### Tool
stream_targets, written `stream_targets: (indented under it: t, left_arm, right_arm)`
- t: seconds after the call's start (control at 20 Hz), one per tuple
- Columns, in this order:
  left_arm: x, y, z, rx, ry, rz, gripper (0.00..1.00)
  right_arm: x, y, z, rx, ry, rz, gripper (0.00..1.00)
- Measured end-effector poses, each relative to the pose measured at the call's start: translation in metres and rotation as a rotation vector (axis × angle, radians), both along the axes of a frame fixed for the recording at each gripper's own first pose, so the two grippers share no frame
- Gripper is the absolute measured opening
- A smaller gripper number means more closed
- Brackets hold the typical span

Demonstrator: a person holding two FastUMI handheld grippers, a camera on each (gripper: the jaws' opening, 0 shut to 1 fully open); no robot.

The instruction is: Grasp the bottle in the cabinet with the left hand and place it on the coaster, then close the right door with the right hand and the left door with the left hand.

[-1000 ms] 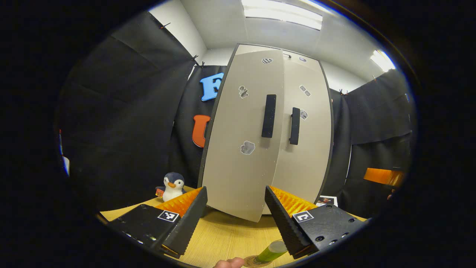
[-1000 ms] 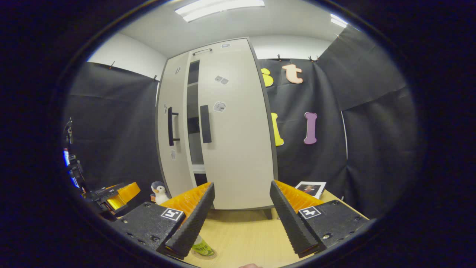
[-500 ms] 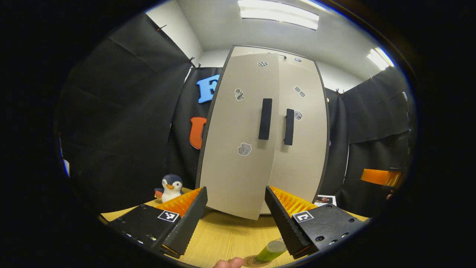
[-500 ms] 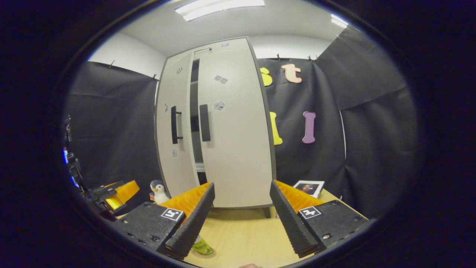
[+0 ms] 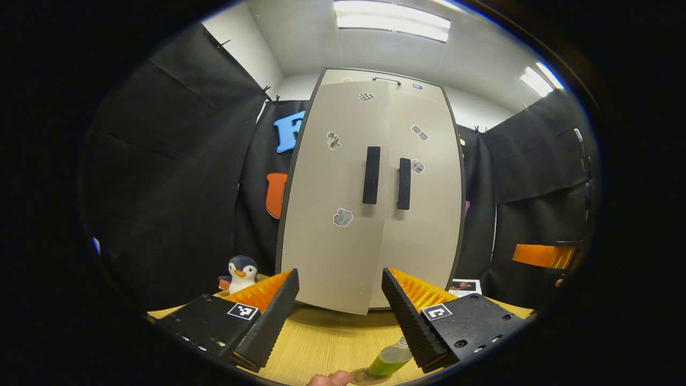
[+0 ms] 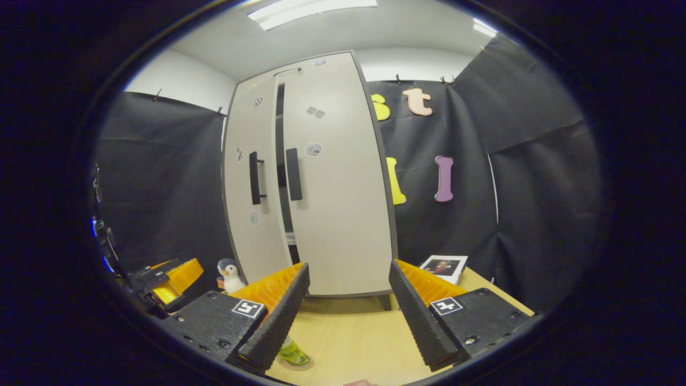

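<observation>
Left gripper view: left gripper [image 5: 340, 305] level, facing cabinet [image 5: 370, 198], fingers wide apart, empty.

Cabinet [image 5: 343, 257] beige, black handles [image 5: 371, 175]; bottle [image 5: 389, 362] green; table [image 6: 348, 343] light wood; penguin [image 5: 240, 271] navy-white.

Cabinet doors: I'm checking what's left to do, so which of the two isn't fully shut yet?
The left door, the one above the penguin toy. A dark gap runs between it and the right door, which sits flush with the cabinet.
</observation>
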State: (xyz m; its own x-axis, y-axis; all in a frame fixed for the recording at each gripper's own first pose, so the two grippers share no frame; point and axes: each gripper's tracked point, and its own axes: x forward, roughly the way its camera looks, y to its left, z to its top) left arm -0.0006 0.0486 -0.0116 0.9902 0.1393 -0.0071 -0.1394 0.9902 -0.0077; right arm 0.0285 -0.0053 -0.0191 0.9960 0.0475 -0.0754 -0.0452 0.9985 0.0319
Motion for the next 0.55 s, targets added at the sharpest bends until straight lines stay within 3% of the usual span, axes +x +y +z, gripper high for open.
stream_targets:
  t: [0.55]
  left_arm:
    - [0.0, -0.0019, -0.0044, -0.011, 0.013, -0.011, 0.95]
  right_arm:
    - [0.0004, -0.0018, -0.0005, 0.002, 0.004, -0.011, 0.98]
